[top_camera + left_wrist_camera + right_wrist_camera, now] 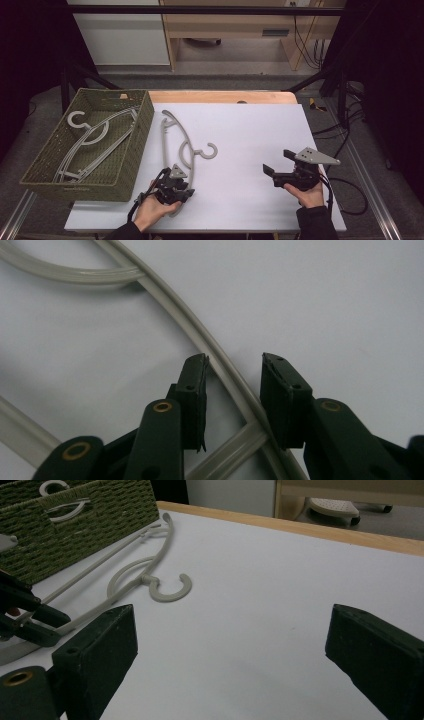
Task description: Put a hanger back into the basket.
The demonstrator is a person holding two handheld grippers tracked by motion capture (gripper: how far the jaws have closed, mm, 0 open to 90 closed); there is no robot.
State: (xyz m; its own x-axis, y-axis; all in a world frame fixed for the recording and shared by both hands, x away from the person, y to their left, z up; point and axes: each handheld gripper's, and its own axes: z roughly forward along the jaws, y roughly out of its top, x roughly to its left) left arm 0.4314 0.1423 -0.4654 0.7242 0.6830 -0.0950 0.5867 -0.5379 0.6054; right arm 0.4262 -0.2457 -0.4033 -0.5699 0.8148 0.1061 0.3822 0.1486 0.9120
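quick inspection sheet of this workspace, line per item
surface: white table top with a wooden strip along the far edge, bare around the work
job's things: grey plastic hanger lying flat on the white top beside the basket; its arm runs between the jaws in the left gripper view
basket: green woven basket at the table's left, another grey hanger inside
clutter: nothing seen
grippers: left hand-held gripper open, jaws straddling the hanger's arm; right hand-held gripper open wide above bare table, holding nothing
cables: black cable trails from the right gripper off the table's right edge
surroundings: dark frame bars, wooden furniture and wires on the floor beyond
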